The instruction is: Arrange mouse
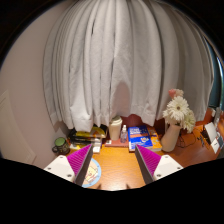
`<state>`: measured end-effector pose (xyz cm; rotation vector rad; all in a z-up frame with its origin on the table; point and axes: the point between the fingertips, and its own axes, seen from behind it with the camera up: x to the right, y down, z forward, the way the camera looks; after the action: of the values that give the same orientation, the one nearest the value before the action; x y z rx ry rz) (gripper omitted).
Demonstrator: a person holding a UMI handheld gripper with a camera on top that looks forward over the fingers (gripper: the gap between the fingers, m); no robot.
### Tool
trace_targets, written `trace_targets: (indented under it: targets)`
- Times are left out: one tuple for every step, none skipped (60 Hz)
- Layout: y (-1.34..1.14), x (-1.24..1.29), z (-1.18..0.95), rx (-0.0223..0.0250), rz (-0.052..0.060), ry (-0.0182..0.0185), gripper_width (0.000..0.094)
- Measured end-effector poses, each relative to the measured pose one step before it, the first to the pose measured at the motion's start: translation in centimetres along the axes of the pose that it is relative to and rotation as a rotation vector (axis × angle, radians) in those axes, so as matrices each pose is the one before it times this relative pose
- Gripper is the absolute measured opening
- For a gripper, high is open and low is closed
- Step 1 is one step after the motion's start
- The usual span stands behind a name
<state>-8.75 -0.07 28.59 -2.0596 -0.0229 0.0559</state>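
Note:
No mouse shows in the gripper view. My gripper (113,165) is open and empty, held above a wooden desk (115,158). Its two fingers carry magenta pads, the left pad (78,160) and the right pad (148,160), with bare desk wood between them. A round pale blue and white flat object (92,177) lies on the desk just inside the left finger, partly hidden by it.
At the desk's back stand a blue box (139,135), a small white bottle (116,130), yellow and green packets (85,135) and a green jar (60,145). A vase of white flowers (177,112) stands to the right. Pale curtains (120,60) hang behind.

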Motion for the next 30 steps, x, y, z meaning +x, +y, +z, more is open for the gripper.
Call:
trace_targets:
  targets:
    - [0.026,0.350,-0.141,-0.00003,0.0043,0.00203,0.0854]
    - [0.026,0.310,-0.148,0.00039,0.0052,0.00148,0.0854]
    - [-0.004,0.296,-0.118,0.00133,0.0046,0.00137,0.0853]
    - [-0.017,0.275,-0.087,0.00227,0.0038,0.00163,0.0854]
    - [0.011,0.270,-0.076,0.00169,0.0026,0.00182,0.0852]
    - [0.057,0.272,-0.078,0.00030,0.0021,0.00256,0.0854]
    - [0.038,0.248,-0.058,0.00045,0.0017,0.00286,0.0853]
    - [0.052,0.239,-0.070,0.00012,0.0014,0.00242,0.0853]
    - [0.099,0.148,-0.055,0.00044,0.0026,0.00565,0.0852]
    - [0.082,0.264,-0.059,-0.00097,0.0017,0.00117,0.0851]
    - [0.097,0.193,-0.038,-0.00077,0.0018,0.00238,0.0852]
    - [0.095,0.174,-0.008,-0.00023,0.0012,0.00206,0.0853]
    - [0.107,0.159,-0.018,-0.00055,0.0016,0.00101,0.0852]
    - [0.093,0.146,-0.029,-0.00074,0.0030,0.00088,0.0853]
    - [0.103,0.138,-0.059,-0.00095,0.0034,0.00096,0.0852]
    - [0.103,0.111,-0.040,-0.00087,0.0026,0.00098,0.0854]
    - [0.097,0.132,-0.035,-0.00148,0.0020,0.00125,0.0853]
    - [0.112,0.119,-0.025,-0.00198,0.0017,0.00141,0.0854]
    - [0.120,0.075,-0.044,-0.00262,0.0018,0.00185,0.0852]
    - [0.140,0.106,-0.005,-0.00181,0.0012,0.00113,0.0853]
    - [0.110,0.096,-0.015,-0.00198,0.0008,0.00107,0.0853]
    - [0.093,0.085,-0.023,-0.00138,0.0009,0.00107,0.0853]
    - [0.077,0.084,-0.030,-0.00106,0.0005,0.00158,0.0853]
    - [0.093,0.091,0.031,0.00005,0.0000,0.00187,0.0852]
    - [0.060,0.073,-0.020,-0.00062,0.0006,0.00154,0.0854]
    - [0.026,0.012,0.005,-0.00145,0.0008,0.00183,0.0854]
    - [0.051,0.042,-0.001,-0.00057,0.0011,0.00113,0.0852]
    - [0.048,0.022,0.007,-0.00022,0.0013,0.00065,0.0854]
    - [0.054,0.017,-0.033,-0.00056,0.0010,0.00150,0.0854]
    - [0.059,0.022,-0.006,-0.00029,0.0012,0.00136,0.0853]
